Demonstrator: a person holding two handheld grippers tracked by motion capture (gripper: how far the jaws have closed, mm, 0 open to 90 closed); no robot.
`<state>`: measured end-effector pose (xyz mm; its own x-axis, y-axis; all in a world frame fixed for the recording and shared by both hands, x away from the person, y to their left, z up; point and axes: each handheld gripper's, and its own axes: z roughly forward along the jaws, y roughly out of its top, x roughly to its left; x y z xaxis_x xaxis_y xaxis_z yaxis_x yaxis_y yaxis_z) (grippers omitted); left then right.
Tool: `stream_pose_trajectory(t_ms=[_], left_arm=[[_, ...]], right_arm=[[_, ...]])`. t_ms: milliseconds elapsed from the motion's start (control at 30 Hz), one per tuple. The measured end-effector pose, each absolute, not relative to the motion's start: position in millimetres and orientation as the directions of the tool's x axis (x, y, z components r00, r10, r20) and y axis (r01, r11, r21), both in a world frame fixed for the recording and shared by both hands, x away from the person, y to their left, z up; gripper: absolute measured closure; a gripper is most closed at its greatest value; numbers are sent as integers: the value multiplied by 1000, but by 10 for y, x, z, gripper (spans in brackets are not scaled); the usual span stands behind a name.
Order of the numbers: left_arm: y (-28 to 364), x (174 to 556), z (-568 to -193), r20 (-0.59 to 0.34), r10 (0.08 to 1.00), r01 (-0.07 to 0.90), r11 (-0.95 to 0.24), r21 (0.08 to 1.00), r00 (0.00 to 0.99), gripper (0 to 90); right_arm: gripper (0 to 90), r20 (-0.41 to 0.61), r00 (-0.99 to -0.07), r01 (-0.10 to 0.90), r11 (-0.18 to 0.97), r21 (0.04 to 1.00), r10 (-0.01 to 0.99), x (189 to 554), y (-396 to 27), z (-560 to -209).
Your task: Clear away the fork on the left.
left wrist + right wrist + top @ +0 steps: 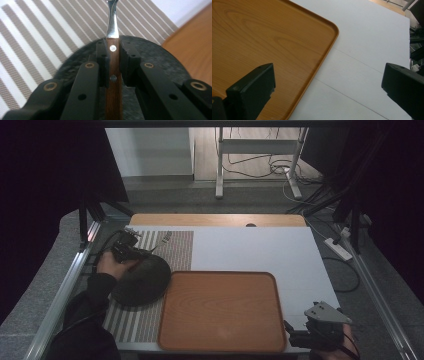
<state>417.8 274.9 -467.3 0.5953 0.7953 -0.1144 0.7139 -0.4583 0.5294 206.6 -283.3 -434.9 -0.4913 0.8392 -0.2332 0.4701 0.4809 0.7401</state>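
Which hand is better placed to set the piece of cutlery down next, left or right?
Left. The left hand-held gripper is already shut on the wooden-handled cutlery, above the dark plate on the striped mat. The right hand-held gripper is open with nothing in it, at the tray's near right corner.

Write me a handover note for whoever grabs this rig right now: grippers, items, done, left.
Left gripper: shut on the wooden-handled utensil, held above the dark plate on the striped placemat.
Right gripper: open, nothing held, at the near right corner of the wooden tray.
Done: utensil picked up.
Left: probably set it down; the tray is bare, the plate is beside it on the mat.
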Motion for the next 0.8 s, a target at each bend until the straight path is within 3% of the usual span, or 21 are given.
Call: stream_pose_trajectory(t_ms=[800], left_arm=[[2280, 3272, -4622, -145, 741, 684, -501, 530, 655, 779]], right_arm=[[0, -233, -488, 466, 477, 745, 841, 2059, -2836, -4346]])
